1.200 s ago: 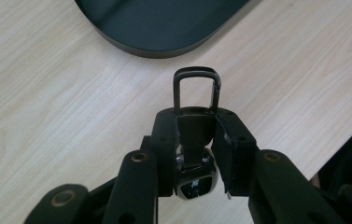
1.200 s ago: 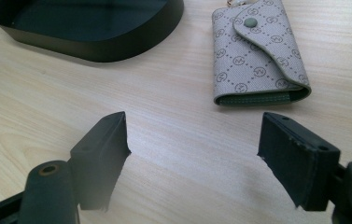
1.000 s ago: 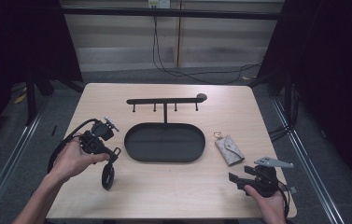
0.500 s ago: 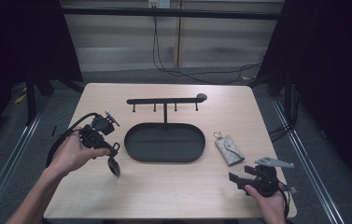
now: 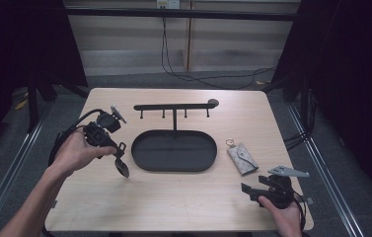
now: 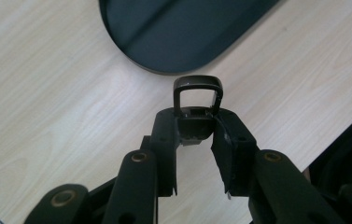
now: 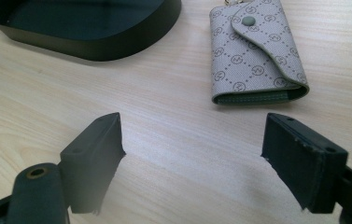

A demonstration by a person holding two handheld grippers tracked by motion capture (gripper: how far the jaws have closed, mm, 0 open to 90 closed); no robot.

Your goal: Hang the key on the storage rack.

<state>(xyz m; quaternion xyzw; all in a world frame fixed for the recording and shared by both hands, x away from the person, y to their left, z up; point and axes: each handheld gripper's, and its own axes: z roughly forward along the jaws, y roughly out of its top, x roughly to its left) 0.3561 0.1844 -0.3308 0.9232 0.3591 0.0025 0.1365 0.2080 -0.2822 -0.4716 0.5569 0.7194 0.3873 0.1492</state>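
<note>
The left hand-held gripper (image 5: 117, 153) pinches a small dark key fob (image 5: 122, 167) by its top end, the square loop (image 6: 198, 93) poking out past the jaw tips, and carries it clear of the worktop (image 5: 183, 207) near the left edge. The fob hangs with its long axis pointing down. Just beside it, toward the right edge, lies the oval black tray (image 5: 146, 163), with its hook rail (image 5: 173, 106) standing on the far side.

The right hand-held gripper (image 7: 192, 154) sits low near the right front corner, jaws spread and having just been opening, with nothing between them. The patterned key pouch (image 7: 255, 51) lies straight ahead of it, toward the far edge, its folded edge facing the jaws. The right hand is much the nearer to the pouch.
</note>
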